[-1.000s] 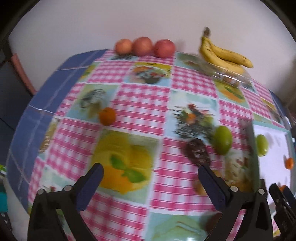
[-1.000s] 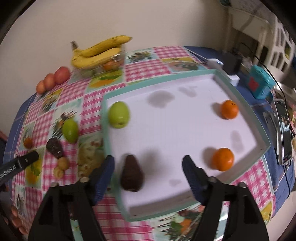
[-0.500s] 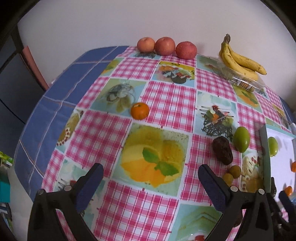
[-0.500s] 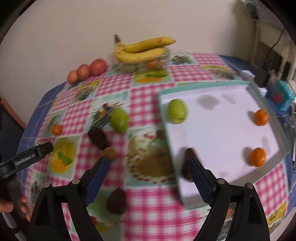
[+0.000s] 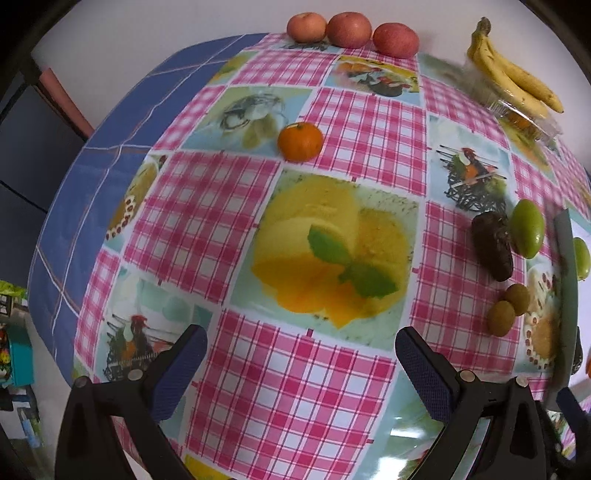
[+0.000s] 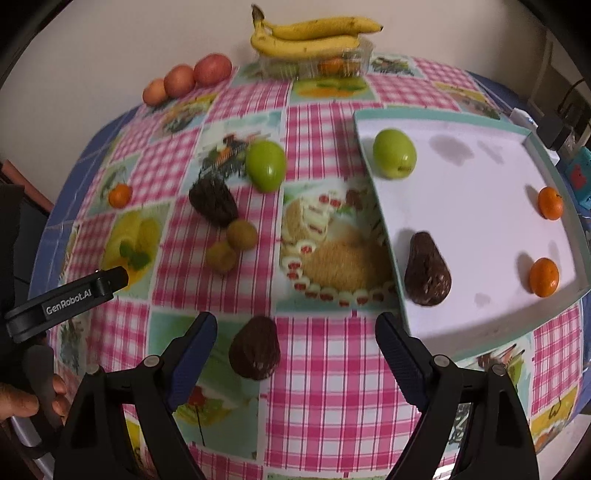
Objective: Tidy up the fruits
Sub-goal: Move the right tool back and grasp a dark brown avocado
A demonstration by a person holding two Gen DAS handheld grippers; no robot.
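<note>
Between our right tongs (image 6: 295, 347), spread wide, a dark avocado (image 6: 255, 347) lies at 11 o'clock; left tongs (image 5: 301, 354) gape wide over the counter (image 5: 332, 387).

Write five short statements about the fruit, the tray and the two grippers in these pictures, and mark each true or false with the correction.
1. The tray holds two oranges, one green fruit and one dark avocado. True.
2. The right gripper is shut on an avocado. False: its jaws are open, and the dark avocado on the cloth lies loose between them.
3. The bananas rest on a clear plastic box. True.
4. The three red apples lie inside the tray. False: they sit in a row on the table at the far edge, by the wall.
5. The left gripper holds the orange on the cloth. False: it is open and empty, the orange farther ahead.
</note>
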